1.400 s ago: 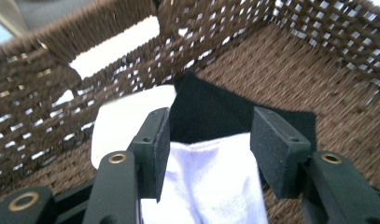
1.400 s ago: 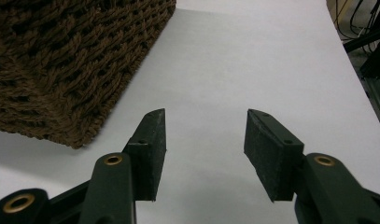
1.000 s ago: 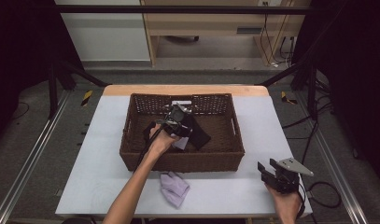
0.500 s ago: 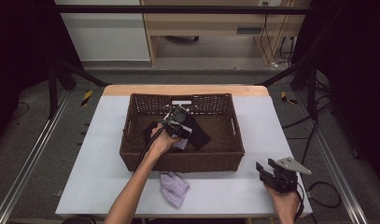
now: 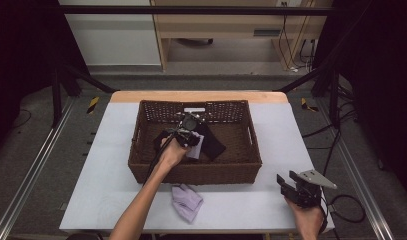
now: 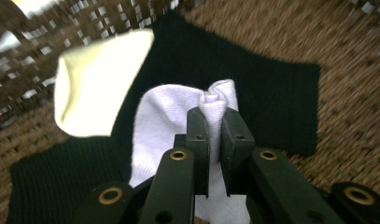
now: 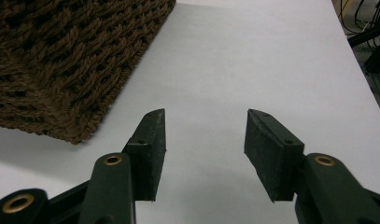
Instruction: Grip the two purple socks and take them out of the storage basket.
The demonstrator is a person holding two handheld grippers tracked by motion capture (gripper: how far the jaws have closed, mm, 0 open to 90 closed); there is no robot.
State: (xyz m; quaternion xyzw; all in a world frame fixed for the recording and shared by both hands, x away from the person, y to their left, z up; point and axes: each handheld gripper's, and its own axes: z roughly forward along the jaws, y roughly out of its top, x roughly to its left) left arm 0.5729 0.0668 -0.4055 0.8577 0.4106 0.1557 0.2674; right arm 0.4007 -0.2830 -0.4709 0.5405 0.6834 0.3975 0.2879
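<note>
Left gripper (image 6: 214, 122) inside wicker basket (image 5: 141, 145), jaws clenched on bunched fold of pale lilac sock (image 6: 171, 116), over black cloth (image 6: 271, 102); cream sock (image 6: 99, 79) beside it near basket wall

Right gripper (image 7: 204, 140) idle over bare table (image 7: 253, 56) by basket corner, jaws spread, empty

Second lilac sock (image 5: 187, 201) on table in front of basket

Risk: grip takes only small pinch of fabric, sock could slip free if lifted; jaws may also snag black cloth underneath
</note>
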